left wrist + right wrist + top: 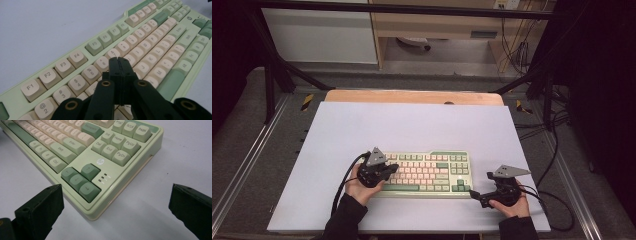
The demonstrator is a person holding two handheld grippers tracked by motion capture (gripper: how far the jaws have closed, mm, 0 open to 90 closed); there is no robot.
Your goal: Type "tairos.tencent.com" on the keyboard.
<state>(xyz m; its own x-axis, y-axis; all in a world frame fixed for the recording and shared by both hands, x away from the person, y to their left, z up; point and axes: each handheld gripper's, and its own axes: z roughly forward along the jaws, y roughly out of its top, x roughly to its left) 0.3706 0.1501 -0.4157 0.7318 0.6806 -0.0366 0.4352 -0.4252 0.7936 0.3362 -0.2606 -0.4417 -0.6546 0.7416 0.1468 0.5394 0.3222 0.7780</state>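
A pale green keyboard (427, 173) with cream and green keys lies on the white board near the front edge. My left gripper (388, 168) hovers over the keyboard's left half, jaws pressed together with nothing between them; in the left gripper view its tips (119, 65) hang over the number and letter rows of the keyboard (160, 37). My right gripper (473, 194) sits low just off the keyboard's front right corner, jaws wide apart. In the right gripper view the arrow keys (79, 180) and the corner of the keyboard (120, 185) lie ahead of the right gripper (115, 205).
The white board (412, 125) covers most of the table, with a wooden strip (412, 96) along its far edge. Black frame bars and cables (557, 165) run along the sides. Each gripper trails a black cable toward the front edge.
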